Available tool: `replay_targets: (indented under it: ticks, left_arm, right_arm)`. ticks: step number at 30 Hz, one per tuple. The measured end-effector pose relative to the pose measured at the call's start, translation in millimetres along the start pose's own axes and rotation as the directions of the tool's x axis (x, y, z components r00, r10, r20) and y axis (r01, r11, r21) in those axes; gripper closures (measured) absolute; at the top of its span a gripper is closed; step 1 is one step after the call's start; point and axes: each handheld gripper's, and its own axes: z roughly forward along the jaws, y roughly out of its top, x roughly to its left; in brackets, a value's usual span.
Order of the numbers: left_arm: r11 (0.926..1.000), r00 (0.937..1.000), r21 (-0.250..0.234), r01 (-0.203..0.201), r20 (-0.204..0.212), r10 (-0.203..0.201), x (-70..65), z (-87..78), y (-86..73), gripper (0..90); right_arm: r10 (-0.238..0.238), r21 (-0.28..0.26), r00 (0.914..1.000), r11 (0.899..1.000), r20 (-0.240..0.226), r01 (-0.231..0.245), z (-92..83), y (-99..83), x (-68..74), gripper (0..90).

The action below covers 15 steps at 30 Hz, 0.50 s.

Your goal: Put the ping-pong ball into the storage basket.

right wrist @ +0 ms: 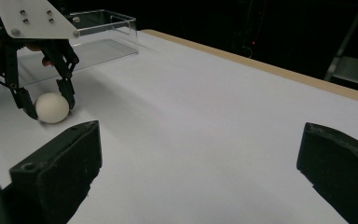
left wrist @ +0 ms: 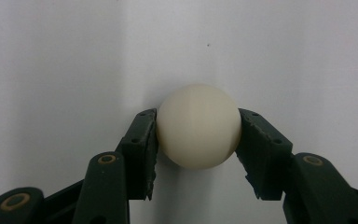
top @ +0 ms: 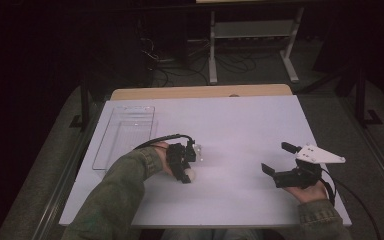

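Note:
A cream-white ball (left wrist: pixel 198 126) rests on the white table (top: pixel 240 125), pinched between the two black jaws of my left gripper (left wrist: pixel 198 122). In the high view the ball (top: pixel 191 174) lies left of the table's middle, under the left gripper (top: pixel 188 171), which points down at it. The right gripper view shows that same left gripper (right wrist: pixel 49 103) shut on the ball (right wrist: pixel 52 108) at its far left. My right gripper (top: pixel 279 158) is held low over the table's right side, jaws wide apart with nothing between them (right wrist: pixel 200 158).
A clear plastic tray (top: pixel 130 107) lies at the table's back left, just beyond the left hand (right wrist: pixel 107 35). A wooden strip (top: pixel 200 92) edges the far side of the table. Beyond it stand a shelf frame and cables on a dark floor.

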Motion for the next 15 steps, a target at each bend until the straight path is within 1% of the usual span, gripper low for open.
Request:
replay_targets:
  ticks: [3,8,10,15]
  left_arm:
    - [1.0,0.9999,0.003,-0.006,-0.012,0.006,-0.3,-0.2,1.0,49.9]
    - [0.9997,0.9998,0.012,-0.02,-0.003,0.02,-0.1,-0.7,3.7,50.2]
    - [0.9998,0.9999,0.008,-0.016,0.002,0.016,-0.6,-0.9,4.6,50.2]
    - [0.9996,0.9997,0.012,-0.025,0.0,0.025,-1.0,-2.7,4.7,50.4]
  right_arm:
    - [0.0,0.002,1.0,1.0,-0.001,0.0,0.0,-0.1,0.0,0.0]
    - [-0.002,0.006,1.0,1.0,-0.004,0.002,0.8,-0.3,0.5,0.0]
    - [-0.001,0.006,1.0,1.0,-0.004,0.001,0.7,-0.2,0.5,0.0]
    - [-0.001,0.005,1.0,1.0,-0.003,0.001,0.3,-0.2,0.3,0.0]
